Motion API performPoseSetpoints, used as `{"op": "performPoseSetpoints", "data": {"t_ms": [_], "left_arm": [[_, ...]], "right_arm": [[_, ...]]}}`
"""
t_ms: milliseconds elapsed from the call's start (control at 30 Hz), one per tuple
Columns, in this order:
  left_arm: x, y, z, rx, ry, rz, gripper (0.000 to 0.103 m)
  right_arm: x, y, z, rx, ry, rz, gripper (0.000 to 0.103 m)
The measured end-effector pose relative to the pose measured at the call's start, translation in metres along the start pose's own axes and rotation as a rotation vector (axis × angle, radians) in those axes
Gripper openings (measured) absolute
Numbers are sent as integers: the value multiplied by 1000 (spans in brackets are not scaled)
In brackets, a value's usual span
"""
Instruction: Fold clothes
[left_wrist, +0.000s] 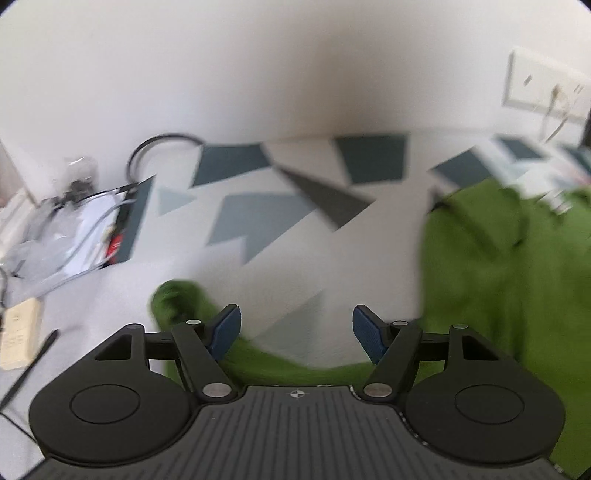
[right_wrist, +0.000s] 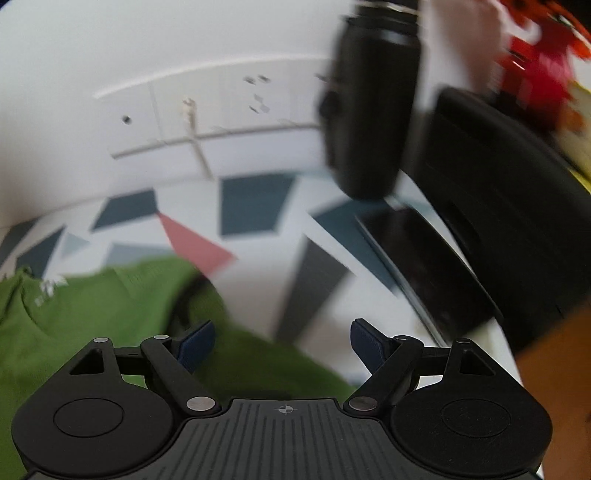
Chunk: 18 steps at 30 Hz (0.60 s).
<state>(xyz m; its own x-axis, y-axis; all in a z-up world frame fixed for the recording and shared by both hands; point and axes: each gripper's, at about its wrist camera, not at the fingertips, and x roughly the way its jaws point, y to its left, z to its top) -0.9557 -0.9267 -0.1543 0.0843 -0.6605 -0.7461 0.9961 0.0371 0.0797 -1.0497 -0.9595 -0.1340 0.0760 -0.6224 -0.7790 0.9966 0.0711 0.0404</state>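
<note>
Green shirt (left_wrist: 498, 266) lies spread on the patterned surface (left_wrist: 258, 218), sleeve end (left_wrist: 177, 299) near the left tool (left_wrist: 296, 332). Soft knit, light, limp (will sag and crease): best pinched at hem, shoulder or sleeve edge. Left tool spread, nothing between. Right tool (right_wrist: 282, 345) likewise spread over the shirt's edge, empty.

No readable text

We are seeing only a blurred white mark near the collar of the green shirt (right_wrist: 92, 314); nothing is showing legibly.
</note>
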Motion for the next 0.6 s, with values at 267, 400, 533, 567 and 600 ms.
{"op": "performPoseSetpoints", "data": {"t_ms": [267,400,533,567,600], "left_arm": [[-2,-62,20,67,-40,-175,70],[6,-101,40,124,-42,-342,54],[23,-151,45,308,-7,-368,47],[29,-158,44,333,8,-364,47],[35,-163,41,343,28,-357,47]], "right_arm": [[-2,-21,-45,33,59,-45,75],[-2,-19,-56,-2,43,-69,38],[-16,-40,-69,91,10,-138,12],[-19,-49,-73,129,10,-156,12],[-22,-58,-79,165,11,-175,12]]}}
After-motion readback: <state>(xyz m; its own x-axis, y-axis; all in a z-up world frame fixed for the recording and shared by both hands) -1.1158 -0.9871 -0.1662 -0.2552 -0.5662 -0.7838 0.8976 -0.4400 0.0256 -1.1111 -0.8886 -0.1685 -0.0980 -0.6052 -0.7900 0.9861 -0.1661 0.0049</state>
